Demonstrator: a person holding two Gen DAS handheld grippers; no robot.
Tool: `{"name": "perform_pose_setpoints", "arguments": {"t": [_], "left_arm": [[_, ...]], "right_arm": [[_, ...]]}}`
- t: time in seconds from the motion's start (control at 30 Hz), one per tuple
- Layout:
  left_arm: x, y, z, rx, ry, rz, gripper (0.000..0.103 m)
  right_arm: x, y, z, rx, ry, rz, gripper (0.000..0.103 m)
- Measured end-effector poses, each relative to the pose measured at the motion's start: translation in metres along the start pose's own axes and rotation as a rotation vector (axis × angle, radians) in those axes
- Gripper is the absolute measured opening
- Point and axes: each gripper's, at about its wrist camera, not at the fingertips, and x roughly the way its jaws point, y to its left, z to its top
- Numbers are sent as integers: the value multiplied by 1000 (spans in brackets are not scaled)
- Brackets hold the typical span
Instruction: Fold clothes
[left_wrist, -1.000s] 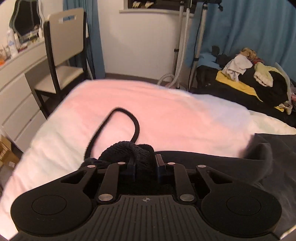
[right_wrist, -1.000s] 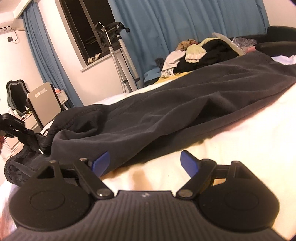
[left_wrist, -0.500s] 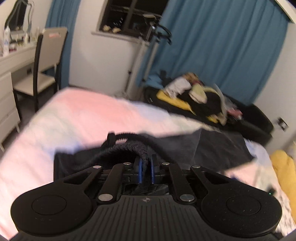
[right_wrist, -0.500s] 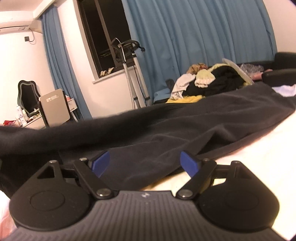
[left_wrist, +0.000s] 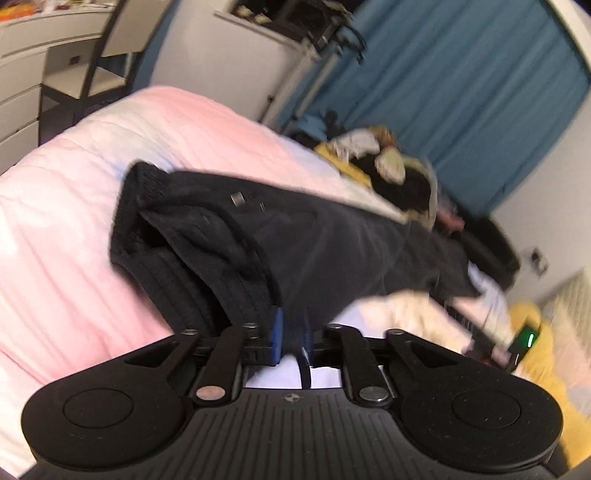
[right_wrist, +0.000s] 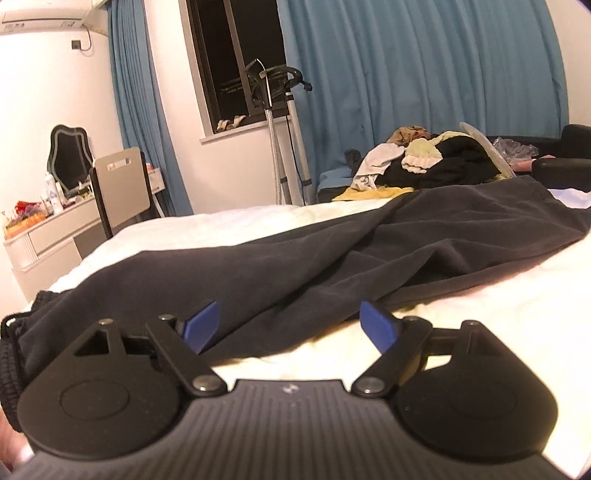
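Observation:
Black sweatpants (left_wrist: 314, 243) lie stretched across the pink-white bed (left_wrist: 55, 229), ribbed waistband at the near left. My left gripper (left_wrist: 291, 332) is shut on the waistband edge and holds it up a little. In the right wrist view the sweatpants (right_wrist: 332, 258) run from the left waistband to the far right. My right gripper (right_wrist: 291, 325) is open and empty, low over the bed at the near edge of the fabric.
A pile of mixed clothes (right_wrist: 424, 162) sits beyond the bed by the blue curtain (right_wrist: 424, 74). A chair (right_wrist: 122, 188) and a white dresser (right_wrist: 48, 236) stand at the left. A garment steamer pole (right_wrist: 277, 136) stands by the window. A yellow item (left_wrist: 543, 354) lies at the right.
My left gripper has swung to the right and tilted, carrying the waistband over the pants. The pants now lie flatter in the right wrist view. My right gripper stays open.

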Motion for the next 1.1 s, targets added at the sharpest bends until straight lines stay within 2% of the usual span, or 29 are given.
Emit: {"name": "perform_pose_setpoints", "arguments": {"t": [0.03, 0.07, 0.13, 0.27, 0.4, 0.43, 0.5, 0.57, 0.63, 0.7, 0.77, 0.8, 0.83, 0.87, 0.9, 0.97, 1.1], "left_arm": [[2, 10, 10, -24, -25, 4, 65], [6, 21, 20, -45, -55, 11, 70], [19, 49, 43, -93, -91, 15, 70], [60, 103, 82, -201, -109, 49, 69], [114, 142, 107, -265, -85, 113, 69], [125, 150, 112, -277, -75, 112, 69], [147, 164, 118, -366, -53, 52, 68], [169, 175, 123, -448, -34, -9, 64], [185, 176, 128, -461, -18, -26, 59], [202, 177, 133, -477, 12, -52, 59], [219, 176, 135, -476, 47, -5, 59], [227, 174, 136, -460, 53, 22, 55], [232, 171, 138, -442, 49, 59, 36], [234, 168, 141, -426, 42, 92, 28], [233, 165, 146, -410, 32, 113, 12], [231, 159, 158, -376, 13, 142, 12], [220, 138, 200, -314, -15, 125, 11]], "right_arm": [[1, 0, -1, -3, 6, -3, 84], [2, 0, -1, -6, 12, -5, 84], [3, 1, -2, -12, 24, -11, 84], [13, 6, -12, 5, 60, -9, 84], [19, 3, -15, 50, 49, 26, 85], [20, 1, -15, 65, 41, 40, 85], [23, 0, -16, 80, 26, 53, 85], [27, 2, -16, 86, 18, 52, 85], [34, 1, -18, 90, 23, 44, 85], [41, 0, -21, 85, 39, 29, 85], [48, -1, -22, 86, 52, 32, 85], [50, -1, -23, 81, 54, 36, 85], [52, 0, -23, 73, 53, 39, 85], [54, 1, -24, 64, 53, 42, 85], [56, 3, -25, 56, 53, 44, 85], [57, 2, -27, 51, 61, 48, 85], [59, 6, -28, 38, 52, 74, 85]]}}
